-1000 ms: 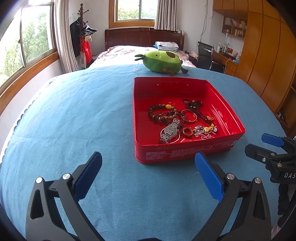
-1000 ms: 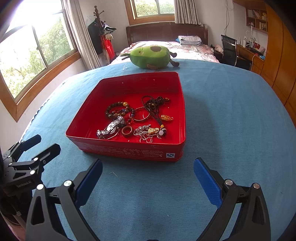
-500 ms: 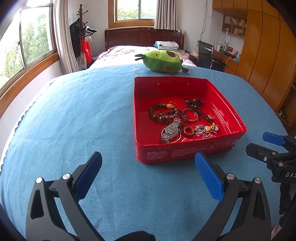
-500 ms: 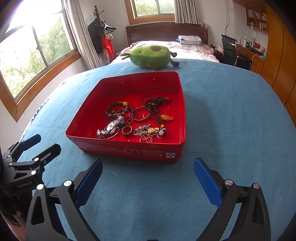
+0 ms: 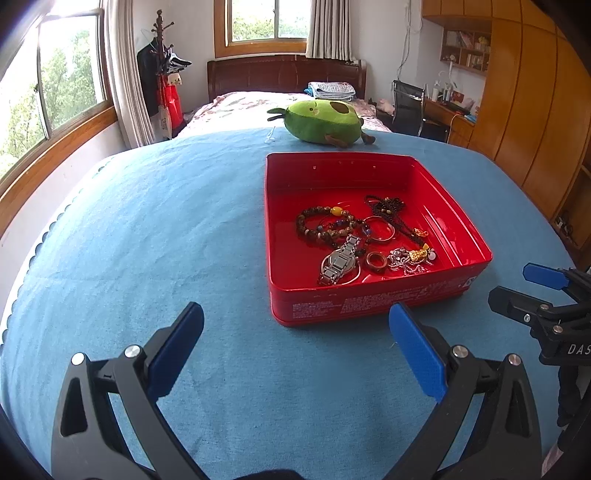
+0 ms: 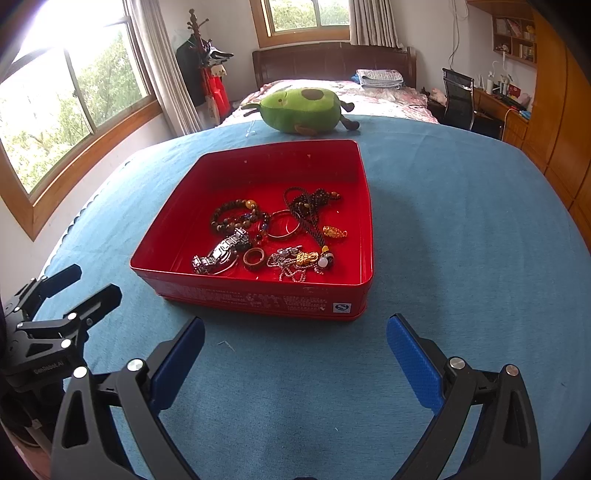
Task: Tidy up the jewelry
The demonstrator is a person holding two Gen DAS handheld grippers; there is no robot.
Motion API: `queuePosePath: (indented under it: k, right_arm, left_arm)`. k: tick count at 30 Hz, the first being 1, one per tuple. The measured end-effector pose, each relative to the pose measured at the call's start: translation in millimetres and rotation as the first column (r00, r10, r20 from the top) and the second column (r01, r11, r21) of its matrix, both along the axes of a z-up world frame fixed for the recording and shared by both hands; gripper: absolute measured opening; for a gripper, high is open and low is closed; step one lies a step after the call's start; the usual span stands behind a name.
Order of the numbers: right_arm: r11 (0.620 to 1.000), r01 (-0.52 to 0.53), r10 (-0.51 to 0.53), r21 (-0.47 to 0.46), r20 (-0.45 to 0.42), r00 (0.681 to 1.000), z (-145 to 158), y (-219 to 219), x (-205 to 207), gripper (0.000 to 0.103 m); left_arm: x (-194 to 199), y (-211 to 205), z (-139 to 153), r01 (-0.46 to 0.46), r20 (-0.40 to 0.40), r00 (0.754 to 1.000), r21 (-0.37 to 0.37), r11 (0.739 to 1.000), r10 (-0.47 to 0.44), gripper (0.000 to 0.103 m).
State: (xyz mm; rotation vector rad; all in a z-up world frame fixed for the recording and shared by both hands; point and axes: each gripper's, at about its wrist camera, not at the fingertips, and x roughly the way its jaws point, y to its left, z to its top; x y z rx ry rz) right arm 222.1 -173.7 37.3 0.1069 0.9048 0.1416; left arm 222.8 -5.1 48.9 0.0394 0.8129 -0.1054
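The jewelry (image 6: 269,236) lay tangled in the red tin (image 6: 364,236) on the blue surface (image 6: 461,240), its pieces overlapping and hard to separate. The left gripper (image 5: 295,343) and right gripper (image 6: 295,350) held empty fingers spread wide before it.

Soft daylight fills both views, coming from the wood-framed side window (image 6: 74,107) on the left, which is blown out to white glare at its top in the right wrist view, and from a smaller window (image 5: 264,18) behind the bed. The shiny red metal tin (image 6: 255,295) throws only a faint shadow onto the blue cloth-covered table (image 6: 461,240), and its glossy floor shows pale reflections. Focus is sharp at the centre, while fisheye distortion bows the table edge and walls, with dark vignetting in the corners.
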Motion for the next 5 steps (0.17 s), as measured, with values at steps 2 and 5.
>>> queuePosePath:
  k: [2, 5]
  right_arm:
    - [1.0, 0.0, 0.0, 0.0, 0.0, 1.0, -0.2, -0.1, 0.0, 0.099]
    - [1.0, -0.001, 0.001, -0.001, -0.001, 1.0, -0.3, 0.1, 0.3, 0.099]
  left_arm:
    - [-0.1, 0.0, 0.0, -0.002, -0.005, 1.0, -0.002, 1.0, 0.002, 0.1]
    - [0.3, -0.3, -0.5, -0.004, -0.006, 1.0, 0.0, 1.0, 0.004, 0.1]
